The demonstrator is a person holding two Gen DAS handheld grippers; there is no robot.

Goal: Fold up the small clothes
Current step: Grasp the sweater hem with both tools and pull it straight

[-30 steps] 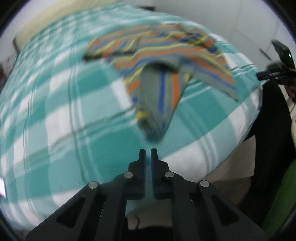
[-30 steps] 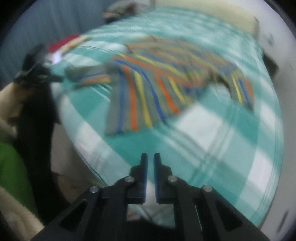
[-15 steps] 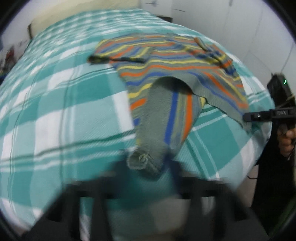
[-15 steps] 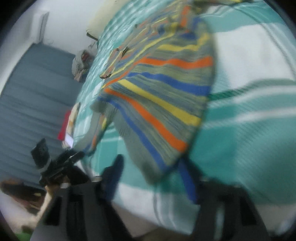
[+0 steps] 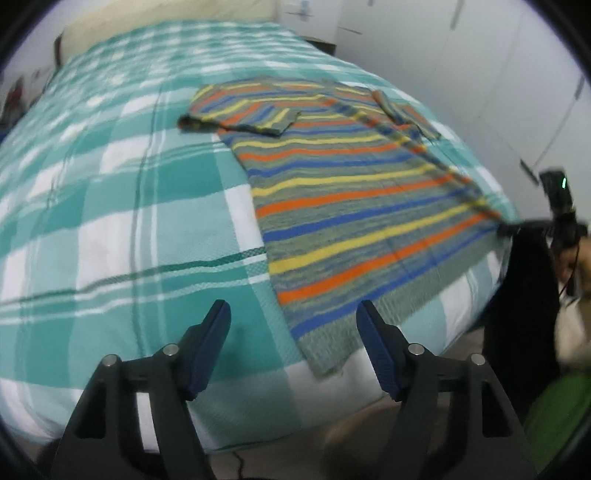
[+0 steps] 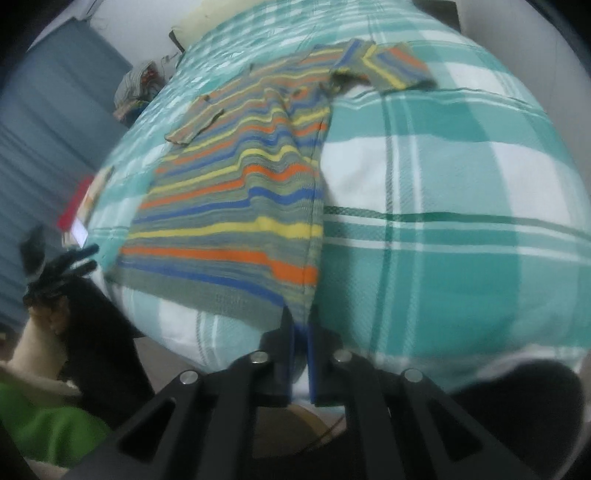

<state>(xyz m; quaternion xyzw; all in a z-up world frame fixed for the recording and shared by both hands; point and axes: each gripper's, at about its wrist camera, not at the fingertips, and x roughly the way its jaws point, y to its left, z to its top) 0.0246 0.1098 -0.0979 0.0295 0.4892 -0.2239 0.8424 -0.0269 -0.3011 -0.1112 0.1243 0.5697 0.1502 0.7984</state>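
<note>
Right wrist view: my right gripper is clamped on the near hem corner of the striped sweater, which lies spread flat on the teal-and-white plaid bedspread, reaching away toward the far sleeves. In the left wrist view, my left gripper hovers with fingers wide apart just short of the sweater's other hem corner, touching nothing.

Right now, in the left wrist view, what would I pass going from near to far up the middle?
Open left hand-held gripper → hem corner of the striped sweater → its folded sleeve → bare plaid bedspread → cream headboard.
</note>
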